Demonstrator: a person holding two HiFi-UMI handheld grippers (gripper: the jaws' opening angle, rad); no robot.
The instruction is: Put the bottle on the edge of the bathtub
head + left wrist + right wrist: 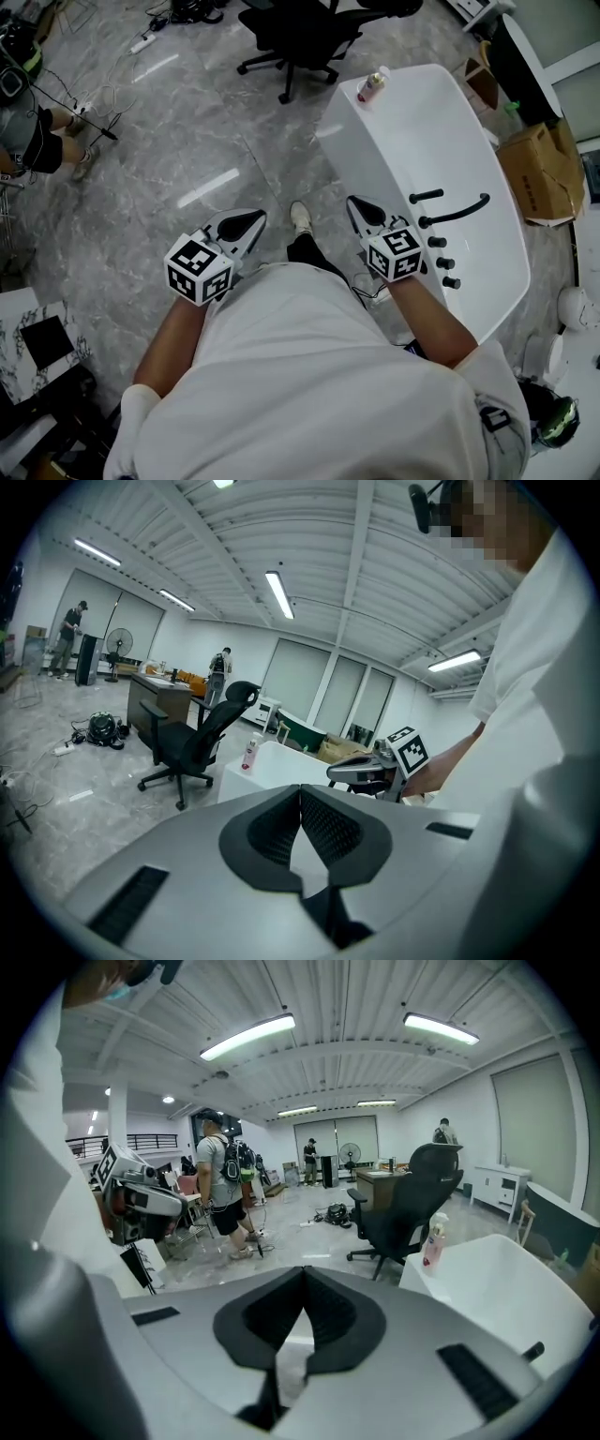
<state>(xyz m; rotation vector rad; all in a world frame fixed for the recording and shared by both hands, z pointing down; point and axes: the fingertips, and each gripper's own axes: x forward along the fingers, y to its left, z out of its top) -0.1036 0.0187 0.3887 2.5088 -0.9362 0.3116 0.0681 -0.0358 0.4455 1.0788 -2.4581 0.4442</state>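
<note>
Currently both grippers are sitting close to the person's body, well apart from the bottle. The left gripper is hanging over the floor with its jaws together and nothing between them. The right gripper is hovering just beside the near rim of the bathtub, its jaws likewise closed and empty. The bottle is standing upright on the far end of the bathtub edge, near a corner of the rim, so the placement is looking done. Risk notes, as judgement only: the bottle is tall for its base and is resting on a narrow ledge, so any knock to the bathtub could be tipping it either into the basin or out onto the floor. An office chair is standing near that end; if it is rolling or swinging round, it may be catching the rim. The person's shoe is just beside the bathtub wall, so a careless step is another likely source of a jolt. If a correction is being attempted, going in with closed jaws would be pushing the bottle rather than grasping it; the jaws would need opening well before reaching it. Whether the rim is wet or sloping, I cannot tell.
</note>
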